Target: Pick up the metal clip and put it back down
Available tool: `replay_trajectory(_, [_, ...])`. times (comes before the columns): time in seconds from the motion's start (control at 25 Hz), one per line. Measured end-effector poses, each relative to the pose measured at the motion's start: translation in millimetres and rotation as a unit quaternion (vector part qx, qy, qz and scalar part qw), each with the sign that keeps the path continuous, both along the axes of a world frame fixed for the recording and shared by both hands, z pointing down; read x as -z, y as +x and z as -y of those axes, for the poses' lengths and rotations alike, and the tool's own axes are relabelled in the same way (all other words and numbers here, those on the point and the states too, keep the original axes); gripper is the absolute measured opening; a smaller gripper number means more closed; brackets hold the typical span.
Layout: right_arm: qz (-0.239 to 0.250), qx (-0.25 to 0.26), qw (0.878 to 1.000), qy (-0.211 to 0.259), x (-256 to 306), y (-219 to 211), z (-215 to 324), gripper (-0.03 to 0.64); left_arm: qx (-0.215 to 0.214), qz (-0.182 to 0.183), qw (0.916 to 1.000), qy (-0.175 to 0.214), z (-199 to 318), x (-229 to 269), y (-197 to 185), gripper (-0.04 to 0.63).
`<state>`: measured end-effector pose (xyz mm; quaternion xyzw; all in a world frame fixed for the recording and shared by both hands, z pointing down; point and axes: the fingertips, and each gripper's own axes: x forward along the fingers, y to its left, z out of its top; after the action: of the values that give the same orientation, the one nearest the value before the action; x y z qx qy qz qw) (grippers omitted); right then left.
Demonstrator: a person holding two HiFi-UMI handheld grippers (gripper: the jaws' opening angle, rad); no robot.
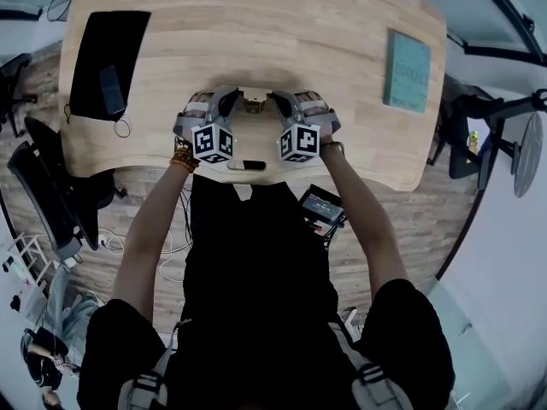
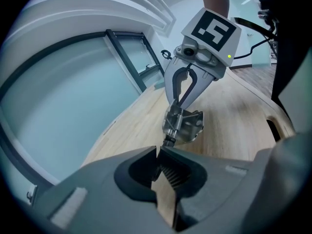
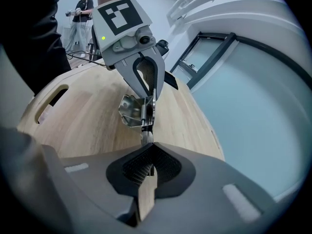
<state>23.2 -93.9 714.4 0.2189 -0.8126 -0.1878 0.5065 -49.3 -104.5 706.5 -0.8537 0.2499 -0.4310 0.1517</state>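
The left tool (image 2: 159, 150) and right tool (image 2: 180, 103) both pinch the metal clip (image 2: 187, 126).

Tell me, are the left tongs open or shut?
Shut on the metal clip: the left tongs pinch its handle tip, with no gap.

1. The desk (image 1: 256, 41) is viewed from high overhead, looking steeply down, with its near edge central.
2. Both gripper views are set low and close, facing each other along that edge; the metal clip (image 2: 184, 123) is shared.

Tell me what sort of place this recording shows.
Probably an office or lab workspace: a light wooden desk, a black chair beside it, and glass partition walls with dark frames.
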Motion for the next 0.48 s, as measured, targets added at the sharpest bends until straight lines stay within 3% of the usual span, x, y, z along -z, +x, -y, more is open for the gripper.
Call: replay_trajectory(0.48, [-0.017,0.019,1.000,0.003,-16.9,-1.7,-6.4,0.025,0.011,0.000,0.9999,-0.012,-10.3,-18.3,-1.8,0.030])
